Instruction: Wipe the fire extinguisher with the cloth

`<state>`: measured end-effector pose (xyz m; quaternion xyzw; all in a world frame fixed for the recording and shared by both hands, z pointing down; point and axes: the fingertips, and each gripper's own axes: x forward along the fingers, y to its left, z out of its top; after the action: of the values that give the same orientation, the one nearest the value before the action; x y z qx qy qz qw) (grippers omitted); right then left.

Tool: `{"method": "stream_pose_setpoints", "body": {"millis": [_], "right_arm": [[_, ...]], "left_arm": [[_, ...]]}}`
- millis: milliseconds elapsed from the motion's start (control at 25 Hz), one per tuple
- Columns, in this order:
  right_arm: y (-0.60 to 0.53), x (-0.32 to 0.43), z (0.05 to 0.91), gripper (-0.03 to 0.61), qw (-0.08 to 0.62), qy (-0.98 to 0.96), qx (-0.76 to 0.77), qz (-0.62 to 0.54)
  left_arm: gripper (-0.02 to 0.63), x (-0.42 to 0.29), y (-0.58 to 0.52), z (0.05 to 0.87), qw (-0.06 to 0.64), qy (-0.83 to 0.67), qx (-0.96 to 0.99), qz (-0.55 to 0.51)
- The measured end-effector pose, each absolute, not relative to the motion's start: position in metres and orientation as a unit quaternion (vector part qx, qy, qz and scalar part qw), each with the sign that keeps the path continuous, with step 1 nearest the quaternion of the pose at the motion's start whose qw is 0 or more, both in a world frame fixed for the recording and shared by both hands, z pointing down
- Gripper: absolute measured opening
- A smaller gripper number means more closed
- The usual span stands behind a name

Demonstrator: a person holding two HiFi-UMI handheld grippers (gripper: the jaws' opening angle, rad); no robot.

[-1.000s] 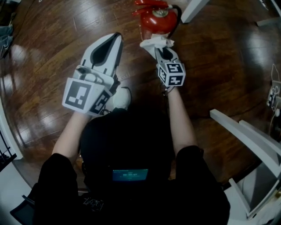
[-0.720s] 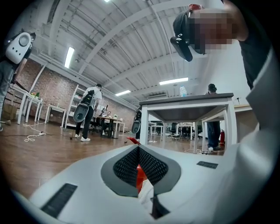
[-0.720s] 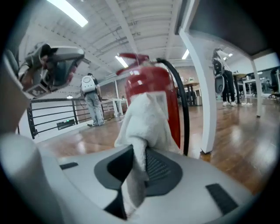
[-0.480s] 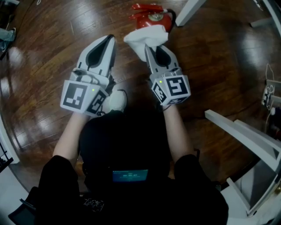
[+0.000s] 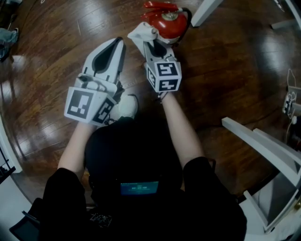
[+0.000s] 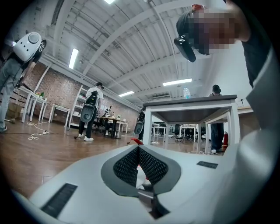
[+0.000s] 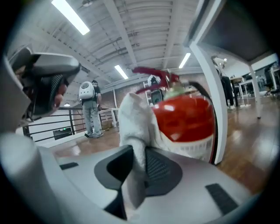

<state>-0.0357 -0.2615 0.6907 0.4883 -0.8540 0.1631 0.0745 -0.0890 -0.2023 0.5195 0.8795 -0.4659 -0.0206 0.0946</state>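
A red fire extinguisher (image 5: 168, 20) stands on the wooden floor at the top middle of the head view, with a black hose on its right side. My right gripper (image 5: 146, 38) is shut on a white cloth (image 5: 141, 33), which rests against the extinguisher's left side. In the right gripper view the cloth (image 7: 136, 127) rises from between the jaws and touches the red body (image 7: 187, 118). My left gripper (image 5: 120, 43) hovers to the left of the extinguisher with its jaws together and nothing in them. In the left gripper view the pads (image 6: 138, 164) meet.
A white table leg (image 5: 206, 10) stands just right of the extinguisher. A white frame (image 5: 263, 150) lies at the lower right. A white shoe (image 5: 126, 106) shows under the left gripper. Other people stand far off in the gripper views.
My right gripper has swung left and forward with the cloth, from in front of the extinguisher to its left side. The left gripper has hardly moved.
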Motion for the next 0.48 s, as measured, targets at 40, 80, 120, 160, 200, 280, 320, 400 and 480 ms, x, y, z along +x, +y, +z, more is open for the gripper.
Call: {"method": "stream_pose_setpoints", "body": {"millis": [40,80,120,160,200,280,320,400,480], "right_arm": [[-0.262,-0.037,0.712,0.078,0.088,-0.85,0.487,0.179],[-0.262,-0.036,0.734,0.078,0.101,-0.845,0.487,0.195],[-0.261,-0.035,0.755,0.078,0.115,-0.84,0.487,0.21],[-0.261,-0.033,0.775,0.078,0.129,-0.834,0.488,0.223],[-0.261,-0.031,0.793,0.078,0.143,-0.829,0.488,0.234],[-0.259,-0.029,0.823,0.078,0.169,-0.82,0.487,0.25],[-0.257,-0.027,0.837,0.078,0.183,-0.815,0.486,0.257],[-0.252,-0.018,0.863,0.079,0.207,-0.806,0.484,0.272],[-0.243,-0.011,0.875,0.079,0.206,-0.808,0.472,0.285]], "left_arm": [[0.0,-0.091,-0.202,0.52,0.095,-0.468,0.879,-0.021],[0.0,-0.092,-0.201,0.52,0.095,-0.469,0.878,-0.021],[0.0,-0.092,-0.2,0.52,0.095,-0.469,0.878,-0.021],[0.0,-0.092,-0.199,0.519,0.094,-0.468,0.878,-0.02],[0.0,-0.092,-0.199,0.519,0.092,-0.468,0.879,-0.019],[0.0,-0.094,-0.199,0.518,0.089,-0.469,0.879,-0.019],[0.0,-0.095,-0.198,0.517,0.089,-0.469,0.879,-0.019],[0.0,-0.095,-0.198,0.517,0.088,-0.468,0.879,-0.019],[0.0,-0.096,-0.197,0.518,0.086,-0.467,0.88,-0.016]]}}
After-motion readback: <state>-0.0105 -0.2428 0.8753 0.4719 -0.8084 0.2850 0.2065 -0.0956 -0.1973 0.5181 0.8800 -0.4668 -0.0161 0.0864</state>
